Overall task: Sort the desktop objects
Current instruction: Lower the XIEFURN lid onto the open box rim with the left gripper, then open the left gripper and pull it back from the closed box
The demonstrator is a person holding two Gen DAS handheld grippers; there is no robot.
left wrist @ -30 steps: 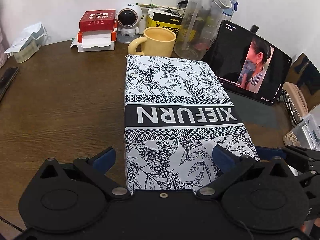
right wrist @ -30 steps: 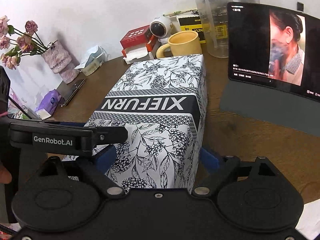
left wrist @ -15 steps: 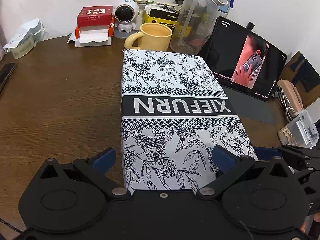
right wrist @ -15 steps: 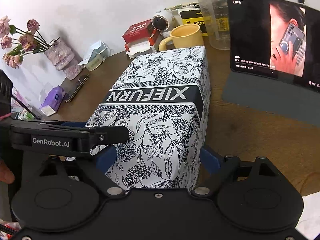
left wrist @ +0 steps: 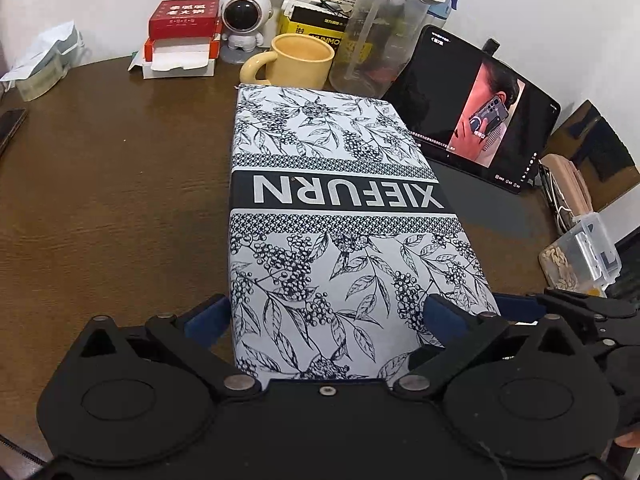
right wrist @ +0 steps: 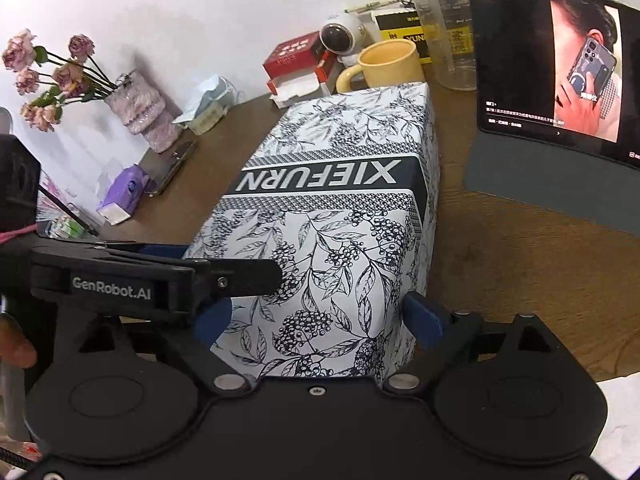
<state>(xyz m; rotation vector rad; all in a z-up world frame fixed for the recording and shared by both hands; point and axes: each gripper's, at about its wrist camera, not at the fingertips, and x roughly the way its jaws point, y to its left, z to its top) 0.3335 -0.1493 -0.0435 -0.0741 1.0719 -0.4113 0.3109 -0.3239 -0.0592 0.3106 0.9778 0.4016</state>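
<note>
Both grippers' jaws pinching the rectangular leaf-printed paper box (left wrist: 344,216) on woodgrain table (left wrist: 112,184)

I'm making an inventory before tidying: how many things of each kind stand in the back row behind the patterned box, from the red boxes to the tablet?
Red boxes: 2
Astronaut figure: 1
Mug: 1
Yellow box: 1
Clear bottle: 1
Tablet: 1
Total: 7
</note>
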